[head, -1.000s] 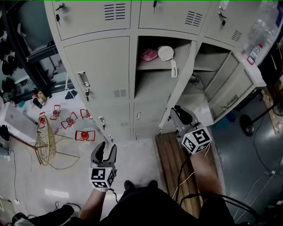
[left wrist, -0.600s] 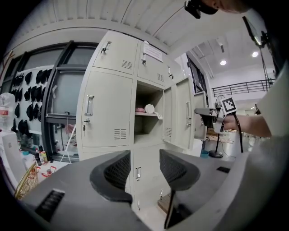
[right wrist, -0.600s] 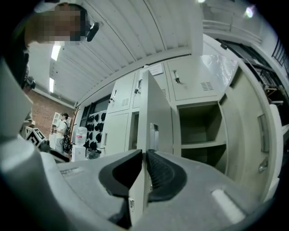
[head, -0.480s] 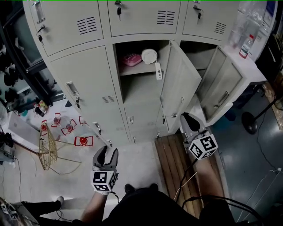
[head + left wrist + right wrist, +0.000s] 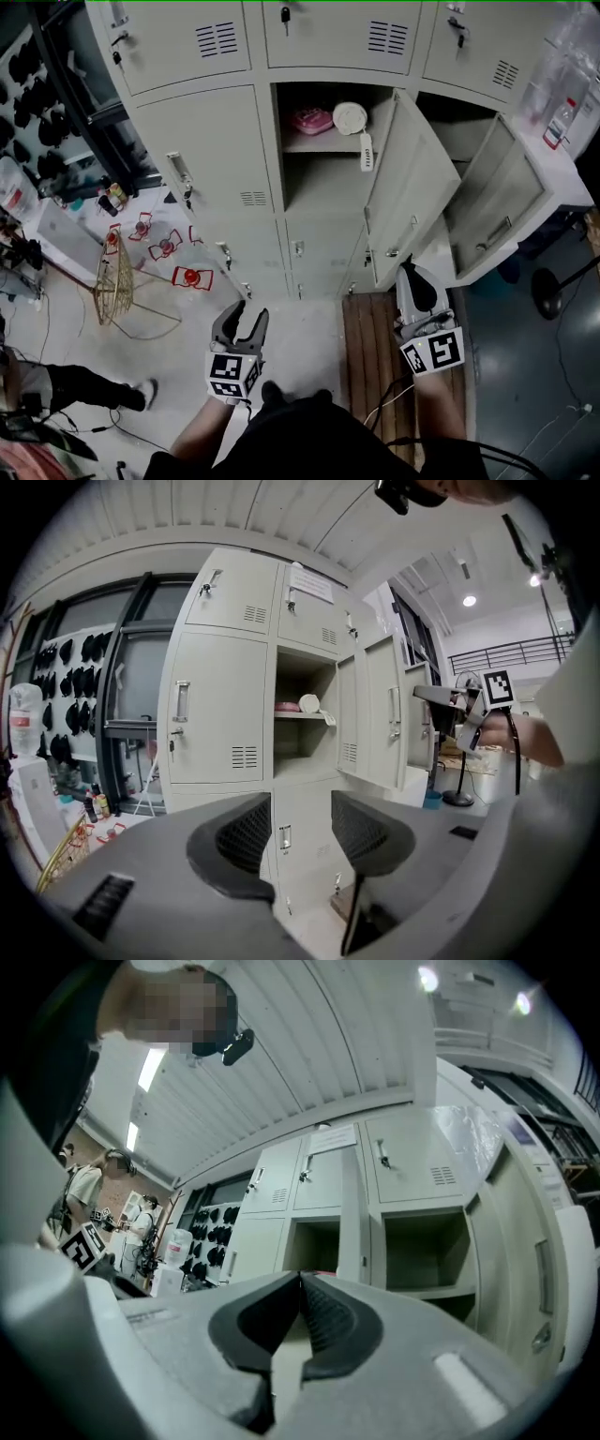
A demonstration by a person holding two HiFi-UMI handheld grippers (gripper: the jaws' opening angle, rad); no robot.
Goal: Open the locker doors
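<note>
The grey locker bank [image 5: 234,216] fills the top of the head view. Its middle door [image 5: 411,192] and right door [image 5: 497,216] stand swung open. The left door [image 5: 211,150] with its handle [image 5: 178,169] is closed. My right gripper [image 5: 411,274] sits just below the middle door's lower corner, clear of it. Its jaws have just been closing and now meet with nothing between them [image 5: 301,1309]. My left gripper [image 5: 246,315] hovers open and empty over the floor in front of the closed left door [image 5: 217,719], with bare pads [image 5: 246,834].
A pink item [image 5: 311,119] and a white round thing [image 5: 351,116] lie on the open middle locker's shelf. A wooden pallet [image 5: 375,342] lies under my right hand. A wire basket [image 5: 117,279], red items [image 5: 192,277] and a dark rack [image 5: 80,103] are at left.
The right gripper has drawn back from the middle door's lower edge toward me and its jaws have shut. The left gripper has shifted a little and stays open.
</note>
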